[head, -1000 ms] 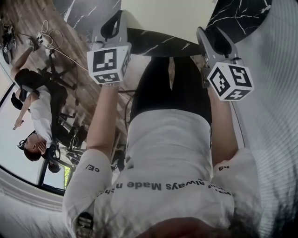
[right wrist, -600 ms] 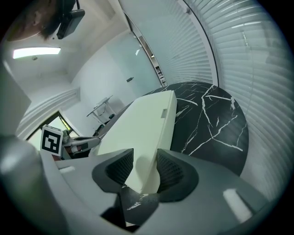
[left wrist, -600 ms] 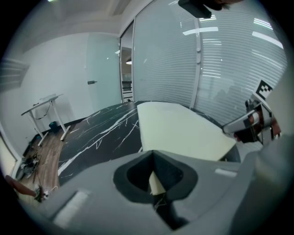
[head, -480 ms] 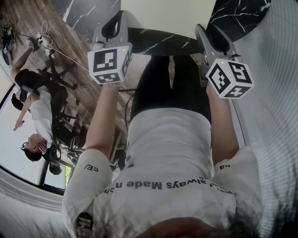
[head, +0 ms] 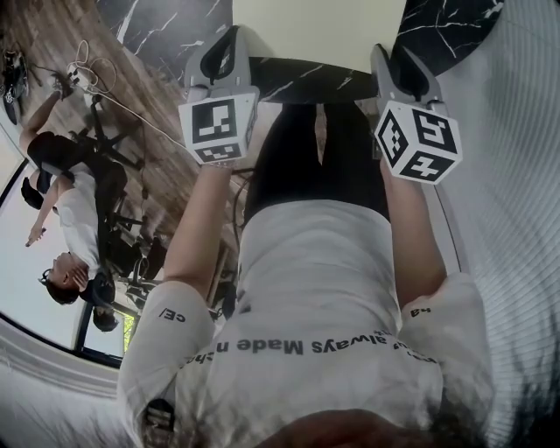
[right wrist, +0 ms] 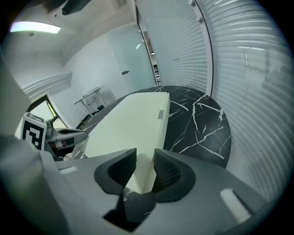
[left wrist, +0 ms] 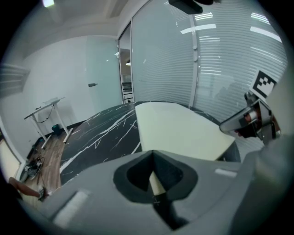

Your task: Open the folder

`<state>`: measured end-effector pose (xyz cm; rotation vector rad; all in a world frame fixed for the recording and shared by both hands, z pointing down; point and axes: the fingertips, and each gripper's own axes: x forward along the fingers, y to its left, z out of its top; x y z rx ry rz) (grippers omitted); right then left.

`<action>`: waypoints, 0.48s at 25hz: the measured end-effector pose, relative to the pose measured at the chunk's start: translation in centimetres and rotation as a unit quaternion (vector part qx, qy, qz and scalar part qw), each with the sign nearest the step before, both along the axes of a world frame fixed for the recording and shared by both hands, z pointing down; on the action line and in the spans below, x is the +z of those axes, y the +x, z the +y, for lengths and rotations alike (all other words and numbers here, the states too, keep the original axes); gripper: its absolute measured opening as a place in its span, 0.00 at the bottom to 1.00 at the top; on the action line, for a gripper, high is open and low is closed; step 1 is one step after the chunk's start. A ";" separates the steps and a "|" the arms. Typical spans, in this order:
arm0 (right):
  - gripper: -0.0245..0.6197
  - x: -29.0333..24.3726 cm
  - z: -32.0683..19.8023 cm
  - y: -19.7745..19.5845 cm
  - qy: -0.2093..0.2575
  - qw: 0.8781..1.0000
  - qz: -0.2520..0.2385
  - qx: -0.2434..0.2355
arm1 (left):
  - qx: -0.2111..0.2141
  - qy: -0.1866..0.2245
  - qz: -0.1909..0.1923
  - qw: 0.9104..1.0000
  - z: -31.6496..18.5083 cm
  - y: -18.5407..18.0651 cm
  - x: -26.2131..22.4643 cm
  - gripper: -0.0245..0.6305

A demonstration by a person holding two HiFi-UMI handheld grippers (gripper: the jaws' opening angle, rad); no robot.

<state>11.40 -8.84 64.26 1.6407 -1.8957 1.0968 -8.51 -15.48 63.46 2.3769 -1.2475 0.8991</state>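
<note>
A cream folder [head: 306,31] lies shut on the black marble table [head: 455,22]. My left gripper [head: 226,44] is at its near left corner. In the left gripper view the jaws [left wrist: 155,176] are shut on a thin cream strip of the folder [left wrist: 179,131]. My right gripper [head: 402,63] is at the near right corner. Its jaws [right wrist: 144,167] have just been closing and stand apart, with the folder's corner [right wrist: 133,126] between the pads. Each gripper shows in the other's view: the right gripper [left wrist: 250,121] and the left gripper [right wrist: 69,135].
My own torso and arms fill the middle of the head view. Another person [head: 70,210] sits on the wooden floor side at the left, near loose cables [head: 87,70]. A ribbed glass wall [head: 516,175] runs along the right. A small white desk [left wrist: 46,108] stands far off.
The right gripper has tipped, and its marker cube has swung up and to the left in the head view. The left gripper's cube has shifted slightly to the right.
</note>
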 end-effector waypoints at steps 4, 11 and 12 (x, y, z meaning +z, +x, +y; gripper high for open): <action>0.22 -0.1 -0.1 0.0 -0.005 1.000 0.026 -0.006 | -0.001 0.014 -0.011 1.000 0.0 0.3 -0.2 0.04; 0.21 -0.1 -0.1 -0.3 -0.003 0.998 0.069 -0.005 | 0.008 0.047 -0.052 0.997 0.4 0.9 -0.3 0.04; 0.21 -0.1 -0.1 -0.3 -0.003 0.997 0.072 -0.003 | 0.010 0.053 -0.057 0.997 0.5 1.1 -0.3 0.04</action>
